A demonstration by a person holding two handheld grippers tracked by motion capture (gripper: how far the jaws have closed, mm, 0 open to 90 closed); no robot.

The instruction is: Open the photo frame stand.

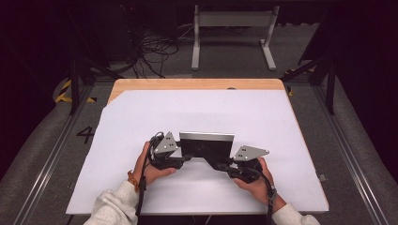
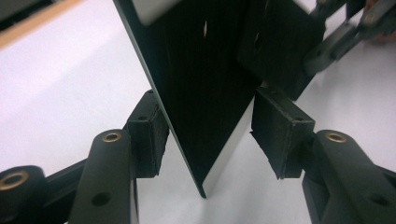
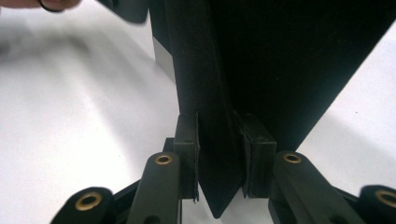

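A dark flat panel [image 1: 206,143] with a pale top edge stands upright on the white sheet [image 1: 197,112], between my two grippers. My left gripper [image 1: 185,157] is at its left lower corner. In the left gripper view the panel's [image 2: 205,84] thin edge sits between the jaws of my left gripper [image 2: 210,126]. The left pad [image 2: 149,135] is beside the panel and the right pad [image 2: 278,135] stands clear of it. My right gripper [image 1: 220,165] is at the panel's right lower part. My right gripper [image 3: 218,140] is shut on a black flap [image 3: 201,70] that hangs off the panel's back [image 3: 289,60].
The white sheet covers most of a wooden table [image 1: 197,84], with bare sheet on all sides of the panel. Beyond the far edge lie floor cables [image 1: 155,47] and a white metal stand [image 1: 232,28]. Metal rails [image 1: 347,150] run along both sides of the table.
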